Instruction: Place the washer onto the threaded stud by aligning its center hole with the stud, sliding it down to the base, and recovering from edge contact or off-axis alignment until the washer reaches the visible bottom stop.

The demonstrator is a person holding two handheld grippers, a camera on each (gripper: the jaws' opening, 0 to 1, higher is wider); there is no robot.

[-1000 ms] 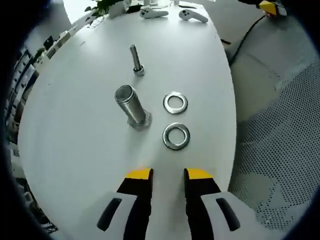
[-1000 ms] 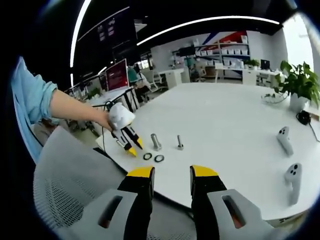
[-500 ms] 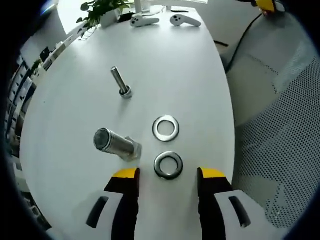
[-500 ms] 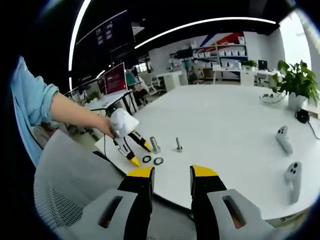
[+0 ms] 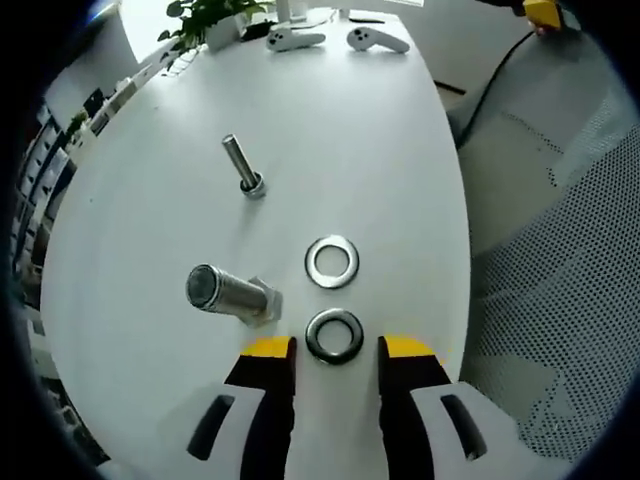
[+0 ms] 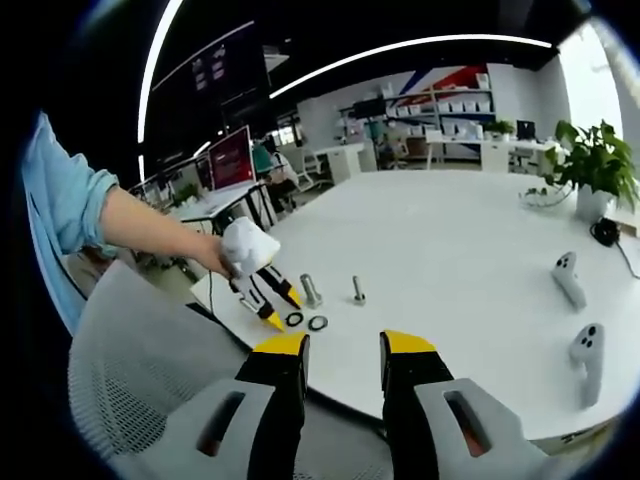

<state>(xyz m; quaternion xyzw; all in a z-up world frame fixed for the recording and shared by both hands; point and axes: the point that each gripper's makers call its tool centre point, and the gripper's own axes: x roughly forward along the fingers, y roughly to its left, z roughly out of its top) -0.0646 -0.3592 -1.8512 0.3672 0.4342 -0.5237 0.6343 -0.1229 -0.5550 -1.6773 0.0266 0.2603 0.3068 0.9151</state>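
Left gripper [image 5: 335, 350]: mine, tilted down over the table edge; jaws parted, one yellow tip on each side of the near washer, nothing clamped. Whether the tips touch the washer's rim I cannot tell.
Left gripper seen from the right gripper view [image 6: 265, 297]: white body in my left hand [image 6: 215, 252], yellow tips angled down to the table beside the washers.
Left arm: forearm reaches in from the left of the right gripper view, blue sleeve [image 6: 62, 195] pushed up to the elbow.
Right gripper [image 6: 343, 350]: held well back from the work, level, over the near table edge; jaws a little apart, holding nothing.
Near washer [image 5: 335, 335]: flat on the table between my left tips, centre hole open.
Far washer [image 5: 332, 261]: flat, just beyond the near one, apart from it.
Large threaded stud [image 5: 225, 292]: thick, standing on its hex base just left of the near washer; its flat top leans towards the camera in the fisheye.
Small bolt [image 5: 242, 168]: thinner, upright on its head, farther along the table.
Table [image 5: 340, 130]: white, rounded edge.
Far end of table: two white handheld controllers [image 5: 335, 39], a potted plant [image 5: 205, 18].
Chair [image 5: 560, 300]: grey mesh, beside the table edge at my right.
Room: open office, desks with monitors [image 6: 232, 150], shelving along the far wall, curved ceiling light strips.
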